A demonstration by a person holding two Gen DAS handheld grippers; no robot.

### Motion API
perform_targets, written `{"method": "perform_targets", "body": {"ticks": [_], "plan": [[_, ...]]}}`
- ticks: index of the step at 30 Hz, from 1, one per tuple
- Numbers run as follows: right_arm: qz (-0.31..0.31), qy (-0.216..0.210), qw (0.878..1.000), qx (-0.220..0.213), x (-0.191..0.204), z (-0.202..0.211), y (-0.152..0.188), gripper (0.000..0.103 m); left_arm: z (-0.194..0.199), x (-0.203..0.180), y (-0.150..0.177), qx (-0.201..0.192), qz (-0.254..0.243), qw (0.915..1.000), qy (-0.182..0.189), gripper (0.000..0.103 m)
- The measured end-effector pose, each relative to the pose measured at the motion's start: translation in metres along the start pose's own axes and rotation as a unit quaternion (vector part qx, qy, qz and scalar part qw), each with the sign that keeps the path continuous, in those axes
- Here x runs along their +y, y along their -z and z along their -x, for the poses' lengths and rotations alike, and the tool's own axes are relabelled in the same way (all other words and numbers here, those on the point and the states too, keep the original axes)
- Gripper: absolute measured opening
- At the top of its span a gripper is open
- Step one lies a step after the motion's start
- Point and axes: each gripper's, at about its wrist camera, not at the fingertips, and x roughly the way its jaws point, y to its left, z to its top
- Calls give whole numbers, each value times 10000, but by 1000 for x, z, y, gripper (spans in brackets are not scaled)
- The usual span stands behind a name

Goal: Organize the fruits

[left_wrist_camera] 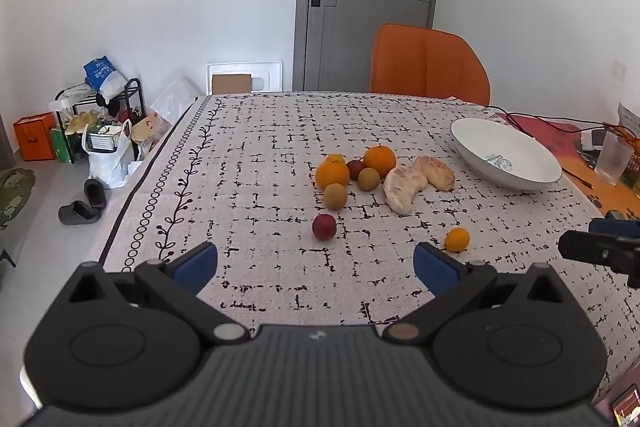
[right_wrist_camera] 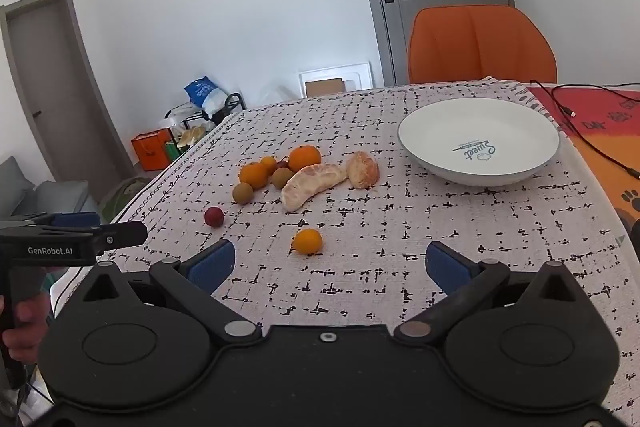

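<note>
Fruit lies on the patterned tablecloth: two oranges (left_wrist_camera: pixel 332 174) (right_wrist_camera: pixel 305 158), two brownish round fruits (left_wrist_camera: pixel 335 196), a peeled citrus wedge (left_wrist_camera: pixel 403 183) (right_wrist_camera: pixel 312 183), a second peeled piece (right_wrist_camera: pixel 362 169), a red plum (left_wrist_camera: pixel 324 226) (right_wrist_camera: pixel 214 216) and a small orange kumquat (left_wrist_camera: pixel 457 239) (right_wrist_camera: pixel 307 241). An empty white bowl (left_wrist_camera: pixel 505 153) (right_wrist_camera: pixel 478 140) stands at the right. My left gripper (left_wrist_camera: pixel 315 263) is open and empty, just short of the plum. My right gripper (right_wrist_camera: pixel 330 265) is open and empty, just short of the kumquat.
An orange chair (left_wrist_camera: pixel 429 64) stands at the table's far edge. Cables and a plastic cup (left_wrist_camera: pixel 612 158) lie on an orange mat right of the bowl. The table's left edge (left_wrist_camera: pixel 132 195) drops to a floor with bags and slippers.
</note>
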Motion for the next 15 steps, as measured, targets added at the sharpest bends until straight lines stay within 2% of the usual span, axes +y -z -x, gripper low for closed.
{"method": "perform_targets", "body": {"ticks": [15], "plan": [[113, 40, 9999, 13, 1, 1, -1, 103, 0, -1, 1, -16, -20, 10000, 2, 103]]}}
